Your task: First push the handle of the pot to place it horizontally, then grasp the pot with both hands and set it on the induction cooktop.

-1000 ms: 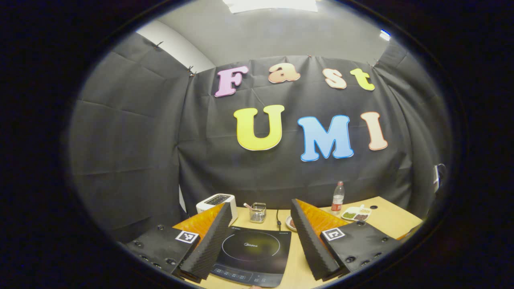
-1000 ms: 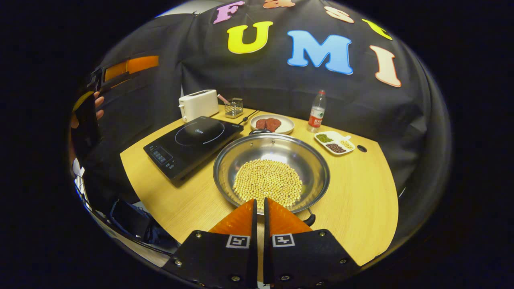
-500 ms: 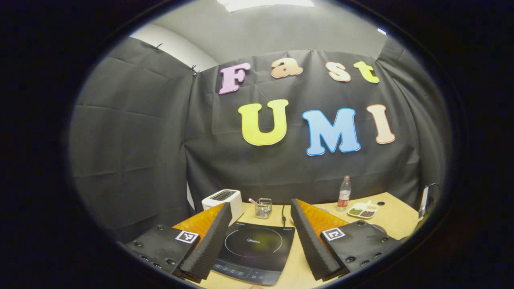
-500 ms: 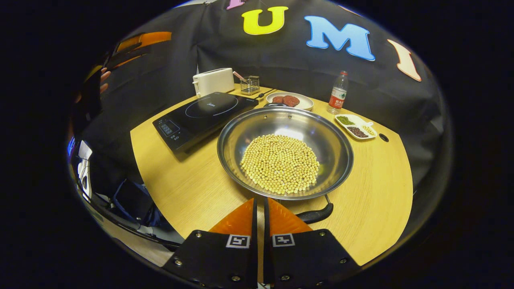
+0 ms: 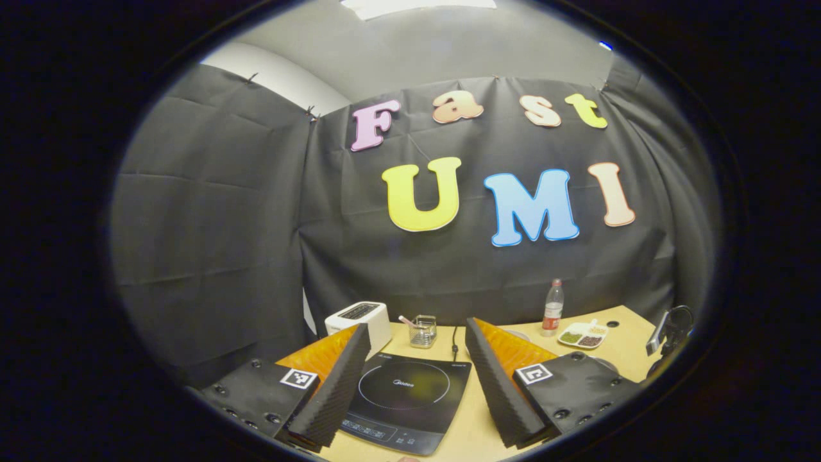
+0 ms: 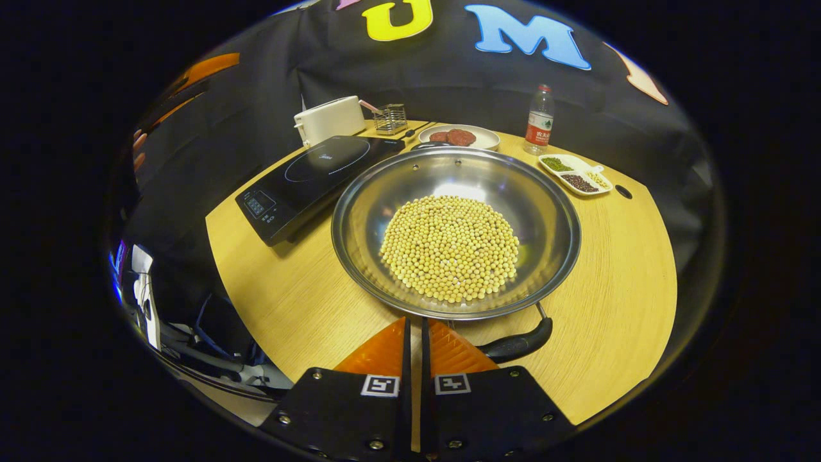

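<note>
With the right claw (image 6: 414, 327) pressed together at lower centre by the handle (image 6: 516, 345) and the left claw (image 5: 417, 378) spread wide, the bean-filled pot (image 6: 455, 231), mid-frame on the surface (image 6: 616, 269), could be skidded or spilled by a glancing push.

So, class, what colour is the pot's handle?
Black; the pot's handle shows best in the right gripper view.

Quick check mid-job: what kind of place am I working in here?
Likely a mock kitchen staged in a booth: an induction cooktop, a toaster and a pot of beans on a wooden table.
</note>
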Available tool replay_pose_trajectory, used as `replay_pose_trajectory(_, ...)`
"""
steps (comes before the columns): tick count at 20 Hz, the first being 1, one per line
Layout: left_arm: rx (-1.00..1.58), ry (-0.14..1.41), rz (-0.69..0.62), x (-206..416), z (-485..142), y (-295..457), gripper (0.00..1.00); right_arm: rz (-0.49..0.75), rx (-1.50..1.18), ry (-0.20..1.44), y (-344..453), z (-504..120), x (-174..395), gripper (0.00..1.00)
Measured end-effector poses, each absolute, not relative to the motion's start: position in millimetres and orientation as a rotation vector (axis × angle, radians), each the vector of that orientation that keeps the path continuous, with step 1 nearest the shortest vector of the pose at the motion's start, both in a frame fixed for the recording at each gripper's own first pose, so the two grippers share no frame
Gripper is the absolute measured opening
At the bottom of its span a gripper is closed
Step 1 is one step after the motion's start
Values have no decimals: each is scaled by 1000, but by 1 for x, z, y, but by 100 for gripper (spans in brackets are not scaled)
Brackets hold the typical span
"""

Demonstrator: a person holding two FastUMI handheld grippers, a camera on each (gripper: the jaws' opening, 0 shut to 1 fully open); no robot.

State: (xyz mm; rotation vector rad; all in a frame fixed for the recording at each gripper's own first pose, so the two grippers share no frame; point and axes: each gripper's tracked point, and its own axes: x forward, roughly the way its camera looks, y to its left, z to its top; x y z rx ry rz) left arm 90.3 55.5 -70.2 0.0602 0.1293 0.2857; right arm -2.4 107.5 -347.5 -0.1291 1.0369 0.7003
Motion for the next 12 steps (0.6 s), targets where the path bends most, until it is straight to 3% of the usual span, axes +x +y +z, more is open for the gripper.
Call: replay_pose_trajectory(12, 65, 126, 297, 97, -72, 39, 100, 574, -127, 1055, 64, -352, 31, 6)
